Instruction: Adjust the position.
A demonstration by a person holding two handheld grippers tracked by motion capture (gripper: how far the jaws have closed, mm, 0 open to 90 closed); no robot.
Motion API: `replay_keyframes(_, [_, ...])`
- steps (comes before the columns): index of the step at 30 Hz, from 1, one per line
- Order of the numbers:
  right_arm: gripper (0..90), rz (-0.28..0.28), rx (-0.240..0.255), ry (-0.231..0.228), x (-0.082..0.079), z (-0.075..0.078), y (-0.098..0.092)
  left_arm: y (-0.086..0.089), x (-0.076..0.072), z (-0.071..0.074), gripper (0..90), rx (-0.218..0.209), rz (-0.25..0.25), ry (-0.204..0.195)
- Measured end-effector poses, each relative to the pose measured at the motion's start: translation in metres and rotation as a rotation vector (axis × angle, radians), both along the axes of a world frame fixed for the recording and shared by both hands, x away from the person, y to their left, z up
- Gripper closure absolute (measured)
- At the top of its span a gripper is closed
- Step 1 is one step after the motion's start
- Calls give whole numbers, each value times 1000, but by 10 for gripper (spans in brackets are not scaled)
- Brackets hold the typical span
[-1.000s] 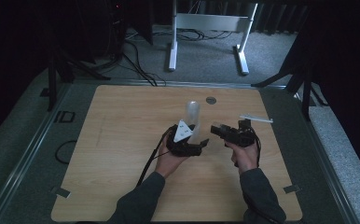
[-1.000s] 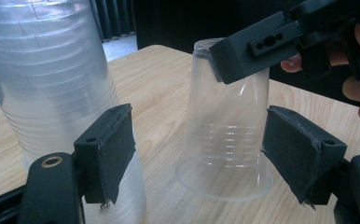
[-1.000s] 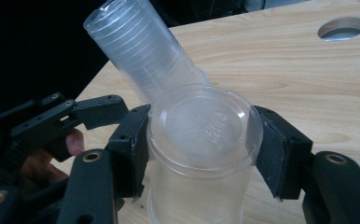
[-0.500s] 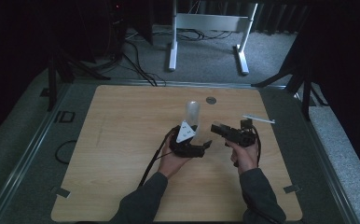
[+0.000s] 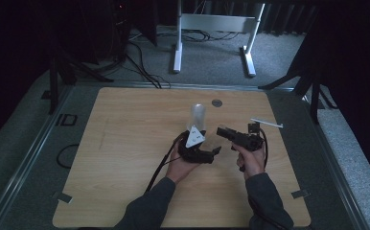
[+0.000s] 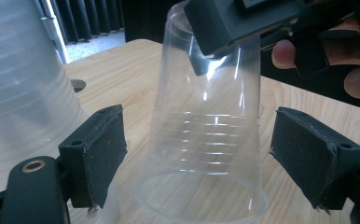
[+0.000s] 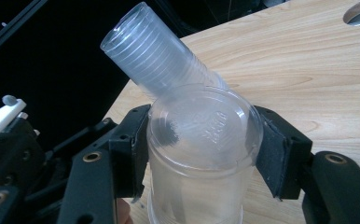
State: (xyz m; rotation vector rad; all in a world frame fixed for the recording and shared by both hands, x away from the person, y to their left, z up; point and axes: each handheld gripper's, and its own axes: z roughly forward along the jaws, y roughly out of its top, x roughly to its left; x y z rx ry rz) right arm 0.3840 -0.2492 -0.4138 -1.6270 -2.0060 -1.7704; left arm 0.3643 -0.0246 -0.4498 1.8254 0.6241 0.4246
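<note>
Item: clear plastic cup [image 6: 206, 140], upside down on the counter [image 5: 125, 143] between my left hand-held gripper's [image 6: 220, 154] just-spread jaws, right hand-held gripper [image 7: 201, 154] pinching its base (stack [image 7: 155, 56] behind); I judge it featherlight, thin, crushable, slick, best held low, gently.

One upturned clear cup [image 6: 206, 154], one cup stack [image 7: 164, 60] — two hand-held grippers.

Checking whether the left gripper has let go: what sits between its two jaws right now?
In the left gripper view, an upside-down clear plastic cup stands between the left gripper's just-opened jaws, gaps either side; the right gripper clamps its top.
</note>
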Motion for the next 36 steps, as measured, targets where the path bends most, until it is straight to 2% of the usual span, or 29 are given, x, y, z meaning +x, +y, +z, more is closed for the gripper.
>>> replay_keyframes(4, [413,5,27,6,1,0,0,-2,0,-3,180,3,-2,7])
replay_keyframes(12, [413,8,44,12,1,-1,-1,-5,0,-6,180,12,-4,12])
replay_keyframes(14, [413,12,72,21,1,-2,-3,-5,1,-8,181,12,1,20])
replay_keyframes(27, [413,15,89,27,2,-2,-4,-6,2,-9,210,28,5,29])
replay_keyframes(36, [413,23,80,24,2,-1,-4,-7,2,-10,247,32,5,30])
